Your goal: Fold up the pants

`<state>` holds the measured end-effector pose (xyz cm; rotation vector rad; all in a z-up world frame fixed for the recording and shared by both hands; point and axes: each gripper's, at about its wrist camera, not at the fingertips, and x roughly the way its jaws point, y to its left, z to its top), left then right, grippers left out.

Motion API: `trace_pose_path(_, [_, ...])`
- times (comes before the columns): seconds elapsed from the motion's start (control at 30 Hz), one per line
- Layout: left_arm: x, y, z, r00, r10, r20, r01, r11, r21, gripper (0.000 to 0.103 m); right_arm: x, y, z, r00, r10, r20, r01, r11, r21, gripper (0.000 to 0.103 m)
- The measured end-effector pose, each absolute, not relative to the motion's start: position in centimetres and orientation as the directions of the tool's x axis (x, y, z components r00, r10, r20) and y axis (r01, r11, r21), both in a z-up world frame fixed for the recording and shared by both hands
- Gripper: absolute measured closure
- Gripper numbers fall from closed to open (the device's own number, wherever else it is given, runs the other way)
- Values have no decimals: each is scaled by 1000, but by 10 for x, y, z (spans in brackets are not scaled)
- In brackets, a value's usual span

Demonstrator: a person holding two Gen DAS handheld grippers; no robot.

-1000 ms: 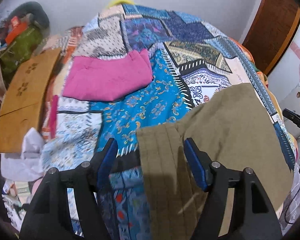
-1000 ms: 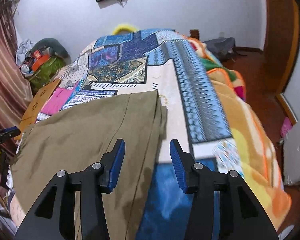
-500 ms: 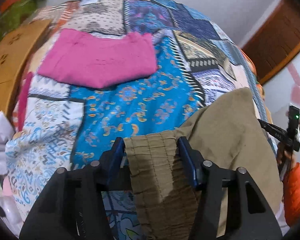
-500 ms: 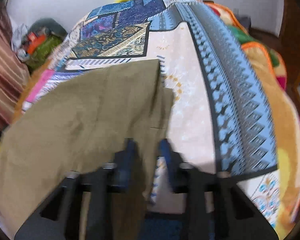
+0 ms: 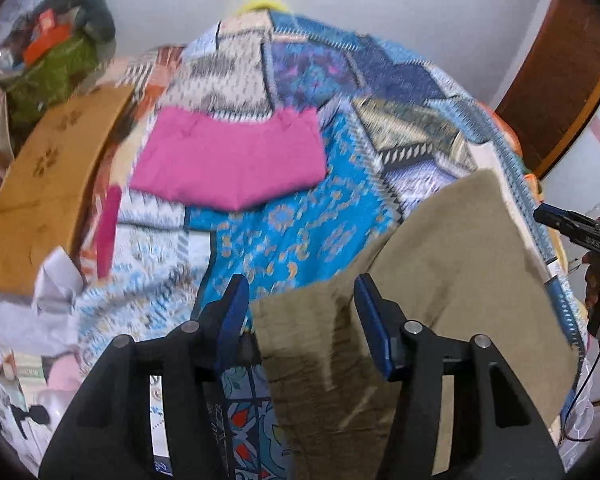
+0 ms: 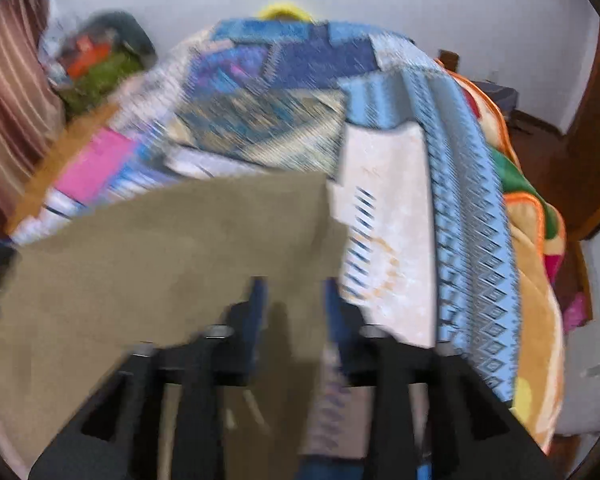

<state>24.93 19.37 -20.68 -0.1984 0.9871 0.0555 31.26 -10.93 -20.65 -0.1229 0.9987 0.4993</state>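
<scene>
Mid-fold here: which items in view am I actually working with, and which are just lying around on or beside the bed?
In the job: olive pants, left gripper, right gripper.

Lying about: folded pink garment, patchwork bedspread, wooden board, green bag.

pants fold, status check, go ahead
Left gripper and right gripper both astride olive pants edge, grip unconfirmed. Pink garment lies beyond, apart.
</scene>
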Motion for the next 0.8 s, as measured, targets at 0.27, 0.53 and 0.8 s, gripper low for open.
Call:
trace_pose_path(0.27, [253,139,-199,534,-163,-830,25,984,-177,48,272,-25,-196,294,494,-818,-633,742,220,46])
trace_pose_path(0.53, [229,89,-232,502,-87,-860,103,994,-40,47,227,-13,-229,237,393,-888,-689,713,131,46])
trace_pose_path(0.8, [190,83,-227,534,-6,-845,87,995,47,41,192,-65,-223,269,405,-874,-648,748,147,44])
